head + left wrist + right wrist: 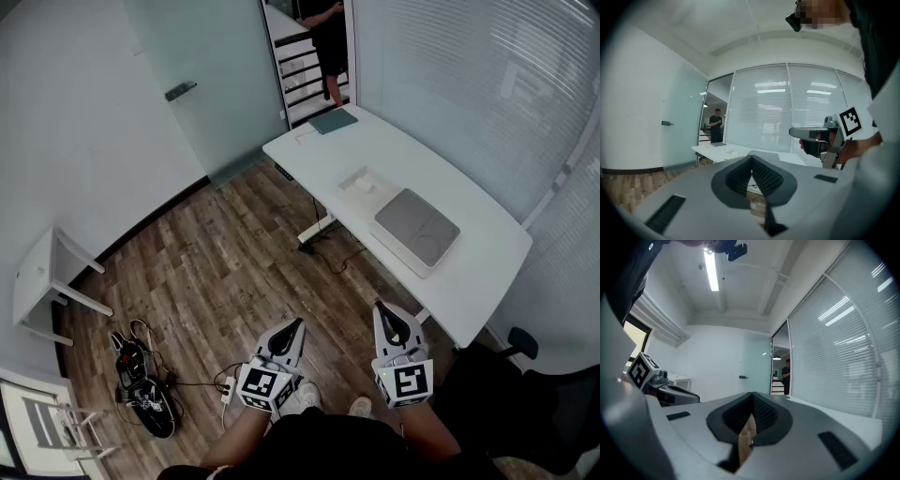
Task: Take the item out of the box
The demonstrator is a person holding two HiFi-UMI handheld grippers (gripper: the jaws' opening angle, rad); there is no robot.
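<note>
A flat white box with a grey lid (417, 230) lies shut on the white table (469, 281), near its front end. Whatever is inside is hidden. My left gripper (299, 324) and right gripper (381, 307) hang side by side over the wooden floor, well short of the table. Both point toward it. In the left gripper view the jaws (751, 158) meet at the tip with nothing between them. The right gripper view shows the same closed, empty jaws (752, 398). Each gripper view shows the other gripper to one side: the right gripper (819, 139) and the left gripper (663, 386).
On the table also sit a small white holder (361, 183) and a teal notebook (334, 120) at the far end. A small white side table (42, 277) stands left; cables and black gear (141, 384) lie on the floor. A person (328, 37) stands in the doorway. A black chair (511, 375) is at right.
</note>
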